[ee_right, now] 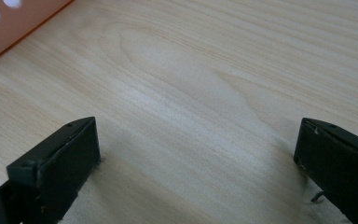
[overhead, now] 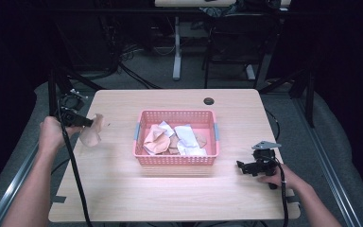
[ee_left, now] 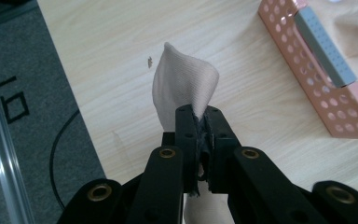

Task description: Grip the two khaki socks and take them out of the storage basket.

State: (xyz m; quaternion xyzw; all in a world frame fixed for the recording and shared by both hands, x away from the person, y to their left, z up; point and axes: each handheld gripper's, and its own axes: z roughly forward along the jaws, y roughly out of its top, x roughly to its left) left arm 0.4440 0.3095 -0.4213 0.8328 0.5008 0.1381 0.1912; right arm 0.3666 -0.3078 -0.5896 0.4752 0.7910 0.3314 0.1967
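1. While the right gripper (overhead: pixel 244 166) sits low on the table (overhead: pixel 123 189), nearer the person than the pink basket (overhead: pixel 176 160) and off its right corner, its jaws stand spread wide with only bare wood between them; the right gripper view confirms the gap, fingertips (ee_right: pixel 58 161) just above the tabletop, nothing held.
2. Right hand (overhead: pixel 280 177) wraps the handle behind it, cable trailing toward the table's near edge.
3. Left of the basket, well apart from its side wall, the left gripper (overhead: pixel 90 123) is pressed together on a beige sock (overhead: pixel 92 135).
4. Left gripper view: jaws pinch the sock (ee_left: pixel 182 86) at one edge, cloth standing up past the tips and a strip running down between the pads; the sock is clear of the tabletop.
5. Left hand (overhead: pixel 52 135) grips the handle, farther left of the basket, over the table's left edge.
6. Basket sits mid-table, grey handles on its short sides, holding more beige and white socks (overhead: pixel 175 139) in a loose heap.
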